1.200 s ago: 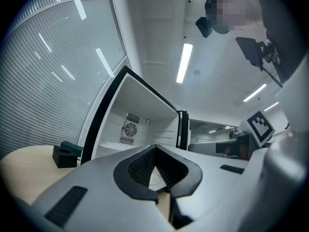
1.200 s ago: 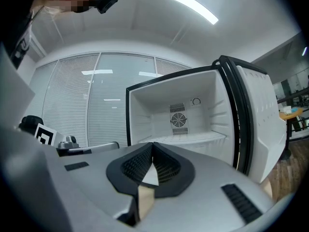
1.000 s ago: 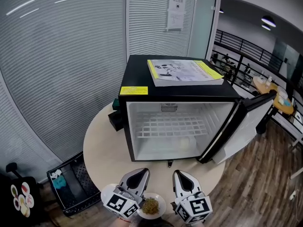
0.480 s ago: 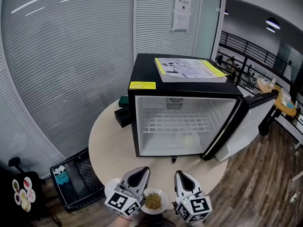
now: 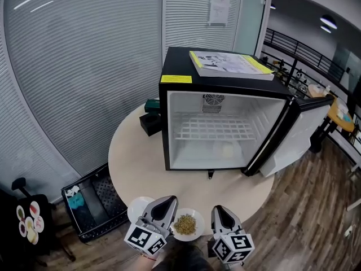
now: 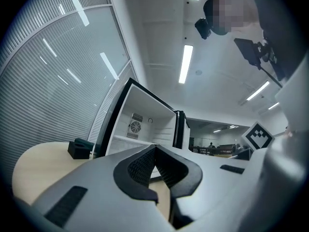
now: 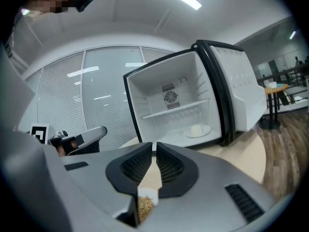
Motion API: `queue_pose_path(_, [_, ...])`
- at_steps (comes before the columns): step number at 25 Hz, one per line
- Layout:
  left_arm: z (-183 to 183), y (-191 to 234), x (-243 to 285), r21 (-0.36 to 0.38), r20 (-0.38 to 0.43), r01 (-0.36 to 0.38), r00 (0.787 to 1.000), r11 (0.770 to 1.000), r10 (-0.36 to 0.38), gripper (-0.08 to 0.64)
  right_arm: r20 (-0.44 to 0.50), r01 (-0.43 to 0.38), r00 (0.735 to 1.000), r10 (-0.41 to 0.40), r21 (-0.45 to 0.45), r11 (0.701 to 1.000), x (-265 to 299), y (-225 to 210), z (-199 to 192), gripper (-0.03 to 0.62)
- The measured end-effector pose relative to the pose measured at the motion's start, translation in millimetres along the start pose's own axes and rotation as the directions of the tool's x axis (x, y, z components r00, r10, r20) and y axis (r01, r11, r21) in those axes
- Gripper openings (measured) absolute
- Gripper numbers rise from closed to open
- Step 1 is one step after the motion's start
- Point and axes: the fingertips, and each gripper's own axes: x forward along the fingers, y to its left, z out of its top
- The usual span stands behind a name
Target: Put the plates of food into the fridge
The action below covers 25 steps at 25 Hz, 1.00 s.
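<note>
A small black fridge (image 5: pixel 220 126) stands open on the round beige table (image 5: pixel 135 162), door (image 5: pixel 293 137) swung to the right. A white plate with pale food (image 5: pixel 227 149) lies on the fridge floor, the plate (image 7: pixel 197 129) also showing in the right gripper view. At the table's near edge sits a white plate of brown grainy food (image 5: pixel 185 224), between my two grippers. Another white plate (image 5: pixel 140 208) lies left of it, partly hidden by my left gripper (image 5: pixel 165 201). The left gripper (image 6: pixel 155 147) is shut and empty. My right gripper (image 5: pixel 218 210) (image 7: pixel 154 145) is shut too, holding nothing.
A yellow-edged booklet (image 5: pixel 231 64) lies on top of the fridge. A black box with a green one on it (image 5: pixel 151 117) sits on the table left of the fridge. A black crate (image 5: pixel 93 205) stands on the floor at the left. Wood floor lies to the right.
The head view has shifted, so the fridge sits a little higher and further right in the picture. Both grippers stay shut beside the brown food plate.
</note>
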Motion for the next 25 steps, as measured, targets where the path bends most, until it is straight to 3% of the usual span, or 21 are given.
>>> queue_pose_path(3, [-13.4,-1.5,-13.3,-0.006,-0.022,-0.006,1.0,1.0,0.006,0.006,-0.084,0.03,0.996,-0.021,0.109,0.994,-9.2,-7.0,-37.1,0.011])
queue_pose_path(8, [-25.4,1.2,-28.6,-0.015,-0.037,-0.028,0.999,1.0,0.027,0.006,-0.203,0.092,0.978,-0.049,0.21,0.973,-24.4,-7.6,-92.2,0.023])
queue_pose_path(18, [-54.6,1.5,-54.8,-0.032,-0.059,-0.079,0.995,0.996,0.077,0.006,-0.326,0.079,0.944,0.04,0.344,0.936,-44.4,10.7,-163.5,0.081])
queue_pose_path(22, [-69.0,-2.4,-67.8,-0.032,-0.078,-0.098,0.992,0.995,0.096,0.006,-0.352,0.113,0.934,0.055,0.439,0.891,-54.6,8.3,-189.1,0.097])
queue_pose_path(25, [-80.4,-3.4,-75.6,-0.02,-0.085,-0.112,0.99,0.994,0.109,0.006,-0.345,0.113,0.933,0.103,0.551,0.826,-53.6,13.4,-199.1,0.112])
